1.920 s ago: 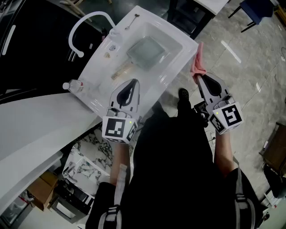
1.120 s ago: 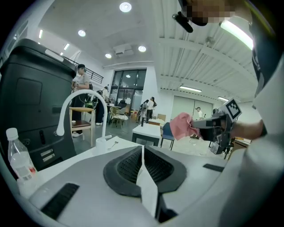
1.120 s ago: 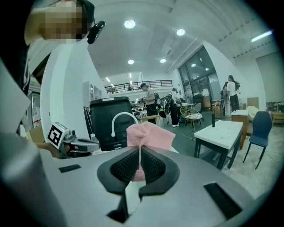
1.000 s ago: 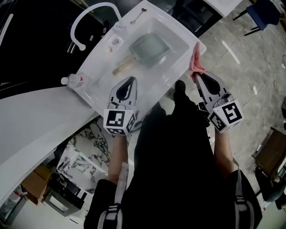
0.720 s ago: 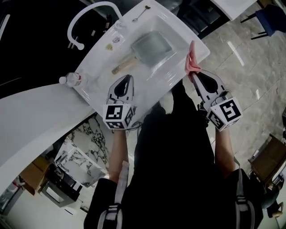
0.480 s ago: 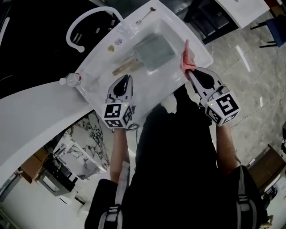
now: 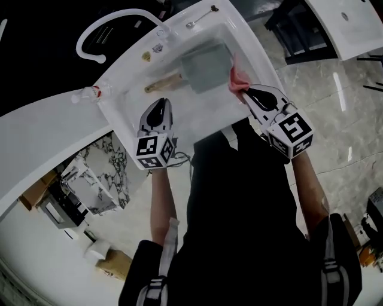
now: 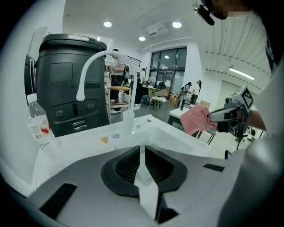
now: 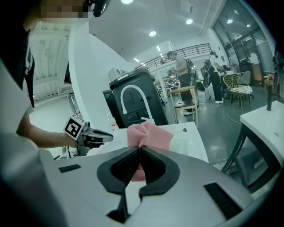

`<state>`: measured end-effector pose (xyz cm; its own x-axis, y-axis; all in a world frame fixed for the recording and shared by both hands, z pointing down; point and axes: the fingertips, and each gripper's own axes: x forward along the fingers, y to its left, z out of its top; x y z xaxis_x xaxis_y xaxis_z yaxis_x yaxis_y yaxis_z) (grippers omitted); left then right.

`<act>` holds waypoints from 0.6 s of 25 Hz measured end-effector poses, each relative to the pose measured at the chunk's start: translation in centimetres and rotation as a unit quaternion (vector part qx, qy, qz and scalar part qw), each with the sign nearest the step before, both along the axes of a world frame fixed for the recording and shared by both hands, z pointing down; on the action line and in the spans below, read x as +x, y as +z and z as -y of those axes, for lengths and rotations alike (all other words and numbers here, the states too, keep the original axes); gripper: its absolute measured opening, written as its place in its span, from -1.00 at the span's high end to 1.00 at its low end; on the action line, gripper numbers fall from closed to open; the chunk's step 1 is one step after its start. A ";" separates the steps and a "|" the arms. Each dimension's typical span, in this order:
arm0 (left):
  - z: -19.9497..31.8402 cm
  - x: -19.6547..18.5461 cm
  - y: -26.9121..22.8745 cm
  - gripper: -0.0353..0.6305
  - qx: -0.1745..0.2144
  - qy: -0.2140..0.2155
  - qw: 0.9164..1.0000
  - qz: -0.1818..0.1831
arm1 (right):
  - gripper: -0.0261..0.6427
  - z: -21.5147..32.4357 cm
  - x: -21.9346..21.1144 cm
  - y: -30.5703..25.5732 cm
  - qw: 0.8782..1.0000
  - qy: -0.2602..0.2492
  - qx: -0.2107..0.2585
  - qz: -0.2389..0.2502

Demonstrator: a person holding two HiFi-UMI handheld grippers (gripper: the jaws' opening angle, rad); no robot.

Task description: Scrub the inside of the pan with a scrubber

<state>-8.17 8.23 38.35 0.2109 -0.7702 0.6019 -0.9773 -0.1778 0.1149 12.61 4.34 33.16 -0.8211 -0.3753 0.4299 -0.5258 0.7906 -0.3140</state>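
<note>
Two tools: your right gripper (image 7: 244,91) pinched a pink scrubber (image 7: 236,78) near the pan (image 7: 205,66); your left gripper (image 7: 160,103) was closed, empty.

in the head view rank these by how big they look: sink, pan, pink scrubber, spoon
1. sink
2. pan
3. pink scrubber
4. spoon, roughly as long as the scrubber but much thinner

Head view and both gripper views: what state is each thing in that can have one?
Left gripper: shut, empty, over the sink's near edge.
Right gripper: shut on the pink scrubber cloth.
Pan: flat in the sink, inside facing up, held by neither gripper.
Faucet: no water seen running.
Bottle: upright, capped.
</note>
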 end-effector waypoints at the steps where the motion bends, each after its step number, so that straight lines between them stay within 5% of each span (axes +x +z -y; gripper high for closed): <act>1: -0.1 -0.1 0.6 0.76 -0.006 -0.004 1.000 0.008 | 0.84 0.2 0.1 0.3 1.000 -0.008 -0.003 -0.003; 6: 0.3 -1.8 2.8 0.76 -0.027 -0.009 0.999 0.033 | 0.84 0.8 -0.7 2.3 0.999 -0.026 -0.029 -0.015; 15: 3.2 -6.2 8.2 0.76 -0.068 0.051 0.994 0.073 | 0.84 1.3 -4.2 7.2 0.995 0.004 -0.074 -0.072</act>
